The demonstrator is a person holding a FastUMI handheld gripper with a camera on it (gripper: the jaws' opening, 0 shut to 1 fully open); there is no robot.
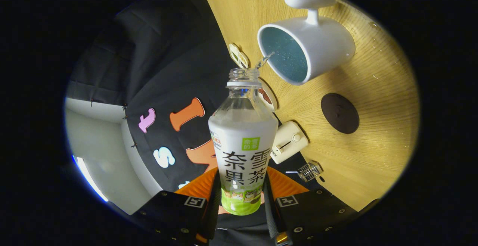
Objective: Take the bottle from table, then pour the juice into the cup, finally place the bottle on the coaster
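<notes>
Gripper clamped on bottle, tilted, mouth aimed toward cup rim; coaster beside cup.

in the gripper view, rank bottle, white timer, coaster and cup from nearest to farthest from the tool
1. bottle: clamped between the fingers of the tool.
2. white timer: just beside the bottle, at the table's edge.
3. coaster: beyond the timer.
4. cup: farthest, at the bottle's mouth.

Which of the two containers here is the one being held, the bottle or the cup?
The bottle: the gripper has it pinched between both fingers, tipped toward the white cup, which stands free on the wooden table.
</notes>
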